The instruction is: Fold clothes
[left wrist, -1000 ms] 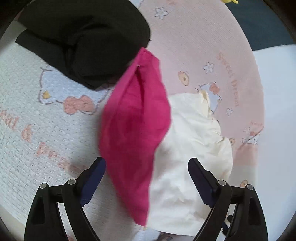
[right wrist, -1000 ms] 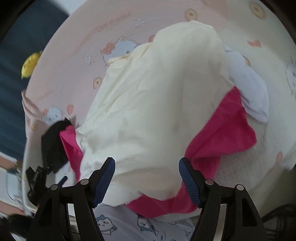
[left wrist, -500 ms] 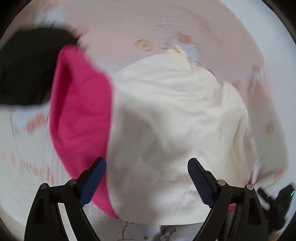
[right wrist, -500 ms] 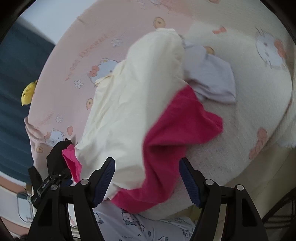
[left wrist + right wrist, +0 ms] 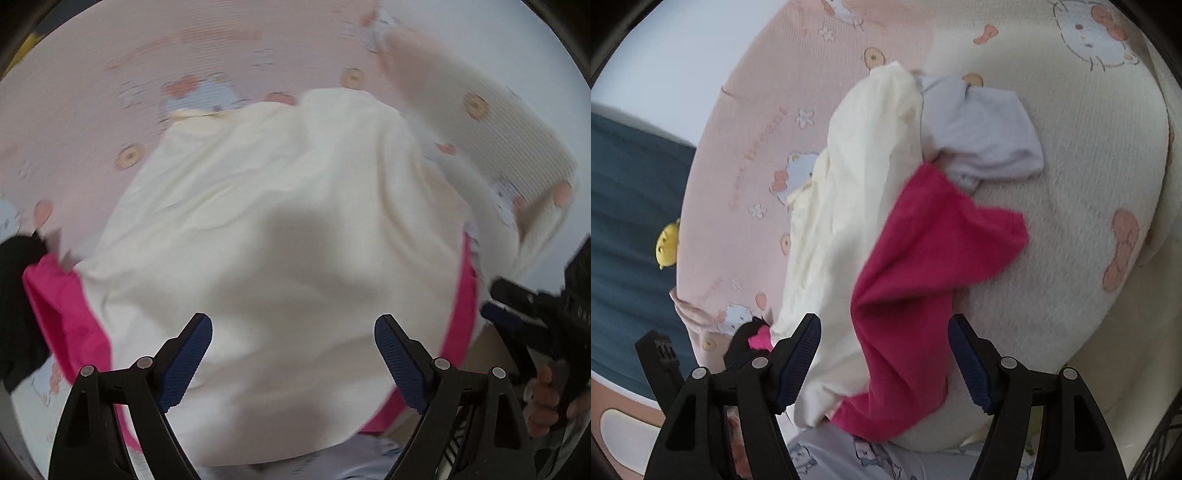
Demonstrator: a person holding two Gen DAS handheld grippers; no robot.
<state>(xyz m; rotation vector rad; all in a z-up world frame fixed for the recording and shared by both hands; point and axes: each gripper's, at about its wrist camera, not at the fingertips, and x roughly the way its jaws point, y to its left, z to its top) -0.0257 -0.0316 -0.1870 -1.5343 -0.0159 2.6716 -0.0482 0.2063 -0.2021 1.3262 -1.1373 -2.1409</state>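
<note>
On the cartoon-print bed sheet [image 5: 1052, 236], cream garment [image 5: 288, 229] overlies magenta garment [image 5: 923, 266]; lilac garment [image 5: 986, 144] at 1 o'clock. Left gripper [image 5: 293, 360] and right gripper [image 5: 882, 356] jaws wide apart, empty. Best separate one garment, then flatten it

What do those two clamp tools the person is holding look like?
Both look alike. The left gripper and right gripper each have two black plastic arms with round silver rivets. Their fingers carry dark blue ribbed pads. In the left view, a bare hand grips the other tool's black handle; no sleeve shows.
</note>
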